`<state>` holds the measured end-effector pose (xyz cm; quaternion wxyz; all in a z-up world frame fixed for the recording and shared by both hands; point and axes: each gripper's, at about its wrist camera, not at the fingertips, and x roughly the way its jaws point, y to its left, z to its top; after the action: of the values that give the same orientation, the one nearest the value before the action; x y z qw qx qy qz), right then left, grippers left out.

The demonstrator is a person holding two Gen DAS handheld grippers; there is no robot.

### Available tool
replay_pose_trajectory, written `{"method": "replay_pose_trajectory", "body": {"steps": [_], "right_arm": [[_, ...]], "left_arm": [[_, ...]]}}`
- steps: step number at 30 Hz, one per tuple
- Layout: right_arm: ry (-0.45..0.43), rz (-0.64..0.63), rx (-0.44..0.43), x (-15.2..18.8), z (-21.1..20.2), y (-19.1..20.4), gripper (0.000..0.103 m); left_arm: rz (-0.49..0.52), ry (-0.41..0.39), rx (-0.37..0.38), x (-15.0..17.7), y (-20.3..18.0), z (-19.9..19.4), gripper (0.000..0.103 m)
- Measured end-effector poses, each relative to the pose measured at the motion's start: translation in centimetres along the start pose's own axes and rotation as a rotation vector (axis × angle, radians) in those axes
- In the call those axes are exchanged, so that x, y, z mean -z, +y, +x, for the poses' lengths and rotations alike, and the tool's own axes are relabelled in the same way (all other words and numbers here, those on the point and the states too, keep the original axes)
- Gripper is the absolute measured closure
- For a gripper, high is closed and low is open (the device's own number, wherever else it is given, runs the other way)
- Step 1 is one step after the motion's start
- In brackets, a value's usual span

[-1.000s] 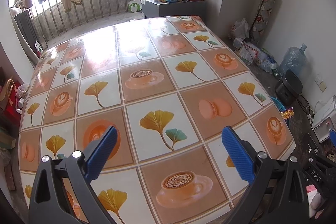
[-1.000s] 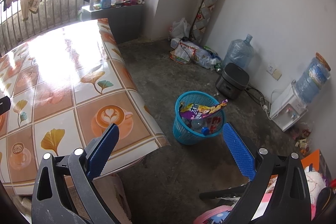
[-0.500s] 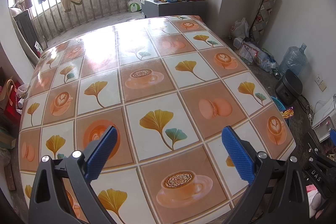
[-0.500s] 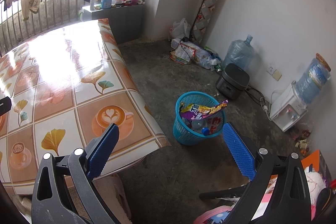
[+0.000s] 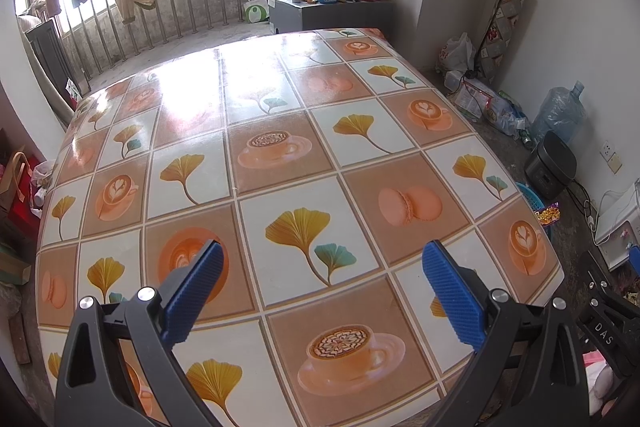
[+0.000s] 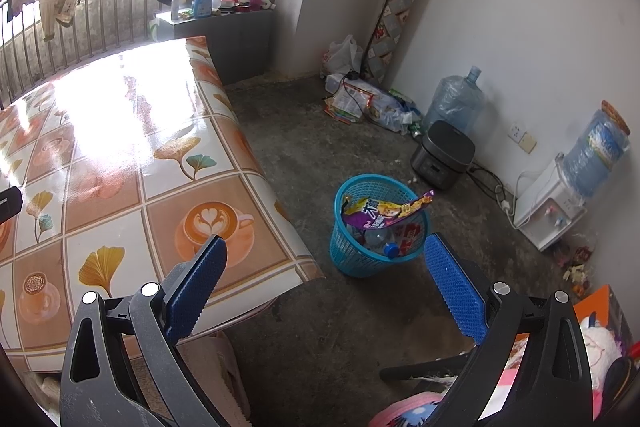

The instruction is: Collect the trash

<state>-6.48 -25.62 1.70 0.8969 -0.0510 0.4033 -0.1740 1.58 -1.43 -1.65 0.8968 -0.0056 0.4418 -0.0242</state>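
Observation:
A blue plastic trash basket (image 6: 352, 255) stands on the concrete floor to the right of the table. A purple and yellow snack wrapper (image 6: 386, 213) lies across its rim, with a plastic bottle (image 6: 380, 239) and other wrappers inside. My right gripper (image 6: 324, 275) is open and empty, held above the floor near the table's corner, short of the basket. My left gripper (image 5: 322, 279) is open and empty over the table (image 5: 280, 131), which has a tablecloth printed with coffee cups and leaves. The basket's rim (image 5: 530, 193) shows past the table's right edge in the left wrist view.
A black rice cooker (image 6: 444, 155), a water jug (image 6: 456, 103), a water dispenser (image 6: 560, 203) and a pile of bags (image 6: 368, 103) line the right wall. A grey cabinet (image 5: 328, 11) with bottles stands behind the table. A black chair leg (image 6: 424, 369) lies near the right gripper.

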Motion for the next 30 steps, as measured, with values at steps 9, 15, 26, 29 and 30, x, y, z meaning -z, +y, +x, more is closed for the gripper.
{"method": "replay_pose_trajectory", "body": {"steps": [9,15,26,29,30], "right_arm": [[-0.003,0.000,0.000,-0.08,-0.01,0.04,0.008],[-0.004,0.000,-0.001,-0.33,-0.01,0.20,0.008],[-0.004,0.001,-0.001,-0.40,-0.03,0.28,0.008],[-0.004,0.001,-0.002,-0.38,-0.03,0.29,0.008],[-0.005,0.000,-0.001,-0.39,-0.04,0.32,0.008]], "left_arm": [[0.000,0.002,0.000,0.06,0.10,0.10,0.006],[0.000,0.001,-0.001,-0.04,0.15,0.14,0.006],[0.001,0.003,-0.001,-0.07,0.13,0.13,0.006],[0.001,0.002,-0.001,-0.08,0.12,0.13,0.006],[0.001,0.002,-0.001,-0.07,0.12,0.12,0.006]]}}
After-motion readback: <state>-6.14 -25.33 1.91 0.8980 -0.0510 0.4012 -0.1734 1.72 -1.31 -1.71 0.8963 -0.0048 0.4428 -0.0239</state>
